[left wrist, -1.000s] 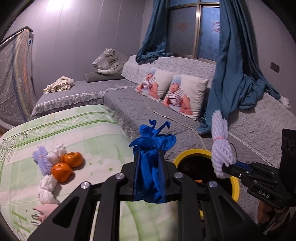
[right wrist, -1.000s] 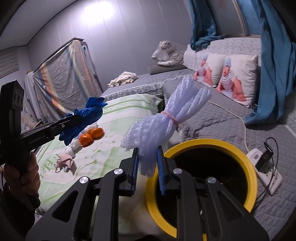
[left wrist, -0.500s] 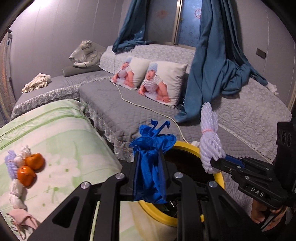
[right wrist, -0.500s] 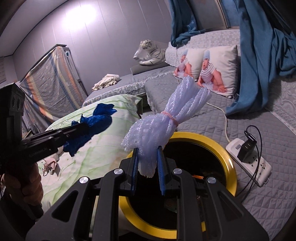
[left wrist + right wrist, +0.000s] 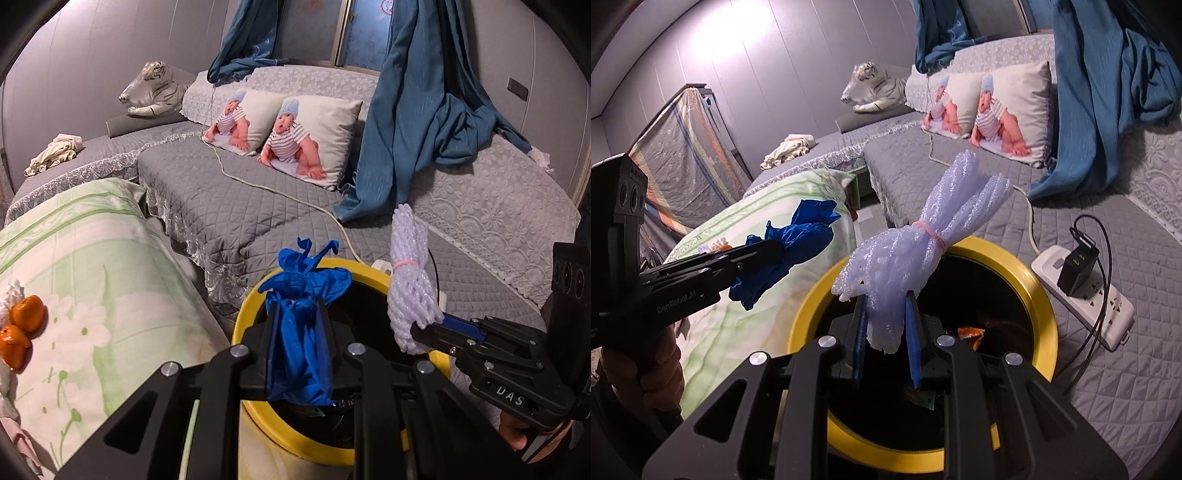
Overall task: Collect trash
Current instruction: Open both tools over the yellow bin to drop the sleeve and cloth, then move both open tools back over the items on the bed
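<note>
My left gripper (image 5: 297,314) is shut on a crumpled blue glove (image 5: 301,332) and holds it over the near rim of the yellow-rimmed black bin (image 5: 295,439). My right gripper (image 5: 884,314) is shut on a bundle of white foam netting (image 5: 916,243) tied with a pink band, held above the bin's (image 5: 1043,306) opening. The right gripper and netting (image 5: 410,291) show at right in the left wrist view. The left gripper and glove (image 5: 786,243) show at left in the right wrist view, beside the bin. Some trash lies inside the bin.
A green floral cloth (image 5: 92,280) covers the table at left, with two oranges (image 5: 22,332) and more netting at its edge. A grey quilted sofa (image 5: 240,199) lies behind. A white power strip (image 5: 1086,284) with charger and cable sits right of the bin.
Both grippers have moved right from the table to the bin, each keeping its load. The bin now fills the lower view and the oranges have slid to the left edge.
</note>
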`<state>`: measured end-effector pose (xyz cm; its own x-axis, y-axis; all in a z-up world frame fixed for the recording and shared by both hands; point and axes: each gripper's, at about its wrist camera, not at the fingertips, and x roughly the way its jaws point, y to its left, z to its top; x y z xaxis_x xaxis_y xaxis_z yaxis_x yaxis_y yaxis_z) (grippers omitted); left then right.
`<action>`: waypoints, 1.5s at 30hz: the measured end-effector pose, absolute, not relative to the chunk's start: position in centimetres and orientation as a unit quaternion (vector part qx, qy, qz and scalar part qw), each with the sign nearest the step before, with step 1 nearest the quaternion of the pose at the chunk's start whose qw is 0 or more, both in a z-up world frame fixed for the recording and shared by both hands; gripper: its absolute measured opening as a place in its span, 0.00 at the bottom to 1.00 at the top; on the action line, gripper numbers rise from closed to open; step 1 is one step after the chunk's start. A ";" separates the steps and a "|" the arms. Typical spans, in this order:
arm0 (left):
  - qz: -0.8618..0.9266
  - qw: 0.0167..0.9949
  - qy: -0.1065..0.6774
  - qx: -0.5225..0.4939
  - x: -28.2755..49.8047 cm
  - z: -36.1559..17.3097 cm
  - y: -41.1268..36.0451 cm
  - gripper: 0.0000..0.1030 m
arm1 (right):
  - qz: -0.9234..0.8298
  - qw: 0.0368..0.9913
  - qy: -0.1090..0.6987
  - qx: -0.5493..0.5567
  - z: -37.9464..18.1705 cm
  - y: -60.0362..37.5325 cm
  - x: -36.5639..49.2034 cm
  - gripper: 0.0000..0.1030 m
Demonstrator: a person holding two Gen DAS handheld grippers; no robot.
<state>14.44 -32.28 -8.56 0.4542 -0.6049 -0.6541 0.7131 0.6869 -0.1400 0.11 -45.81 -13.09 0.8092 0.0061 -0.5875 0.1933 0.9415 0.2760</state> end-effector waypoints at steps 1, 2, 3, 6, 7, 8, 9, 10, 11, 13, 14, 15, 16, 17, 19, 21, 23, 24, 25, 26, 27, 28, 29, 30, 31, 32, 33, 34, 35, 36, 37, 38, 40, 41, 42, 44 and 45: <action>-0.389 0.848 0.353 0.078 14.4 -8.8 -32.6 0.16 | -0.050 0.936 0.307 0.165 -13.3 -45.9 0.2 0.18; -0.389 0.846 0.357 0.077 14.5 -9.1 -32.7 0.16 | -0.052 0.934 0.311 0.166 -13.6 -46.0 0.3 0.18; -0.391 0.842 0.363 0.076 14.7 -9.6 -33.0 0.16 | -0.054 0.933 0.315 0.167 -13.9 -46.1 0.3 0.18; -0.393 0.837 0.372 0.077 14.8 -10.3 -33.7 0.16 | -0.058 0.929 0.324 0.170 -14.8 -46.5 0.4 0.18; -0.393 0.837 0.373 0.078 14.8 -10.6 -33.9 0.17 | -0.059 0.927 0.327 0.172 -15.2 -46.7 0.5 0.18; -0.392 0.836 0.375 0.079 14.8 -10.8 -34.1 0.17 | -0.060 0.926 0.330 0.173 -15.4 -46.8 0.5 0.18; -0.392 0.835 0.378 0.078 14.9 -11.0 -34.3 0.17 | -0.060 0.925 0.332 0.173 -15.6 -46.9 0.6 0.18; -0.393 0.834 0.379 0.077 15.0 -11.1 -34.4 0.17 | -0.062 0.924 0.334 0.173 -15.9 -47.0 0.6 0.18; -0.394 0.833 0.381 0.076 15.0 -11.2 -34.5 0.17 | -0.064 0.924 0.335 0.174 -16.1 -47.1 0.6 0.18; -0.393 0.833 0.383 0.074 15.1 -11.3 -34.5 0.17 | -0.067 0.923 0.336 0.176 -16.3 -47.4 0.7 0.18; -0.394 0.832 0.384 0.073 15.1 -11.3 -34.5 0.17 | -0.068 0.922 0.337 0.178 -16.5 -47.5 0.7 0.18; -0.394 0.832 0.384 0.070 15.1 -11.4 -34.5 0.17 | -0.069 0.921 0.338 0.180 -16.6 -47.6 0.6 0.18; -0.393 0.832 0.386 0.069 15.2 -11.4 -34.5 0.19 | -0.070 0.920 0.339 0.181 -16.7 -47.8 0.6 0.19; -0.393 0.831 0.388 0.067 15.3 -11.5 -34.4 0.20 | -0.072 0.920 0.339 0.182 -16.8 -47.9 0.6 0.19; -0.391 0.831 0.391 0.063 15.4 -11.6 -34.2 0.26 | -0.075 0.919 0.340 0.185 -16.9 -48.2 0.6 0.21; -0.388 0.833 0.391 0.057 15.5 -11.5 -34.0 0.34 | -0.081 0.917 0.340 0.191 -16.9 -48.5 0.5 0.25; -0.382 0.837 0.388 0.052 15.6 -11.2 -33.7 0.51 | -0.088 0.916 0.339 0.195 -17.0 -48.9 0.5 0.31; -0.376 0.841 0.385 0.050 15.6 -11.1 -33.4 0.58 | -0.090 0.916 0.338 0.197 -16.9 -48.9 0.4 0.36; -0.367 0.848 0.380 0.048 15.7 -10.9 -33.1 0.68 | -0.091 0.916 0.337 0.199 -16.9 -49.1 0.3 0.41; -0.359 0.854 0.374 0.044 15.7 -10.6 -32.8 0.73 | -0.093 0.915 0.336 0.201 -16.8 -49.2 0.2 0.43; -0.357 0.856 0.372 0.041 15.8 -10.4 -32.6 0.74 | -0.095 0.915 0.335 0.203 -16.7 -49.3 0.1 0.45; -0.356 0.857 0.370 0.037 15.9 -10.2 -32.3 0.77 | -0.097 0.915 0.334 0.203 -16.7 -49.4 0.0 0.48; -0.354 0.859 0.369 0.033 16.0 -10.0 -31.9 0.80 | -0.100 0.916 0.332 0.203 -16.5 -49.4 -0.1 0.50; -0.350 0.861 0.367 0.028 16.1 -9.7 -31.6 0.83 | -0.103 0.916 0.329 0.203 -16.4 -49.5 -0.2 0.55; -0.348 0.863 0.365 0.025 16.1 -9.5 -31.3 0.85 | -0.105 0.917 0.326 0.203 -16.2 -49.5 -0.3 0.56; -0.346 0.865 0.362 0.023 16.2 -9.3 -31.0 0.87 | -0.107 0.918 0.323 0.202 -16.1 -49.4 -0.4 0.57; -0.342 0.868 0.359 0.022 16.2 -9.0 -30.6 0.88 | -0.108 0.920 0.320 0.199 -15.9 -49.3 -0.5 0.63; -0.340 0.870 0.358 0.021 16.3 -8.8 -30.3 0.90 | -0.110 0.923 0.314 0.195 -15.6 -49.2 -0.6 0.67; -0.336 0.872 0.356 0.019 16.4 -8.5 -29.7 0.91 | -0.114 0.924 0.311 0.192 -15.5 -49.1 -0.7 0.68; -0.333 0.873 0.356 0.017 16.5 -8.3 -29.2 0.91 | -0.120 0.924 0.309 0.189 -15.3 -49.0 -0.7 0.68; -0.332 0.873 0.357 0.015 16.6 -8.2 -28.7 0.91 | -0.123 0.924 0.309 0.188 -15.2 -49.0 -0.7 0.69; -0.329 0.874 0.356 0.013 16.6 -7.9 -28.0 0.91 | -0.122 0.924 0.310 0.188 -15.1 -49.1 -0.7 0.69; -0.317 0.881 0.351 0.011 16.7 -7.3 -26.7 0.91 | -0.124 0.923 0.310 0.190 -15.0 -49.1 -0.7 0.69; -0.314 0.883 0.347 0.010 16.7 -7.1 -26.2 0.91 | -0.125 0.923 0.310 0.190 -14.9 -49.1 -0.7 0.69; -0.307 0.888 0.342 0.010 16.7 -6.7 -25.3 0.91 | -0.125 0.924 0.309 0.189 -14.7 -48.9 -0.7 0.69; -0.294 0.896 0.333 0.010 16.6 -6.2 -23.9 0.91 | -0.120 0.925 0.308 0.186 -14.4 -48.5 -0.7 0.69; -0.291 0.898 0.331 0.010 16.7 -6.0 -23.3 0.91 | -0.117 0.926 0.308 0.184 -14.2 -48.2 -0.6 0.69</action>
<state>16.65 -23.28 -6.01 0.6125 -0.5157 -0.5991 0.5283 0.8308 -0.1750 -0.58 -48.24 -14.19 0.7830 -0.1030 -0.6134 0.3295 0.9051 0.2687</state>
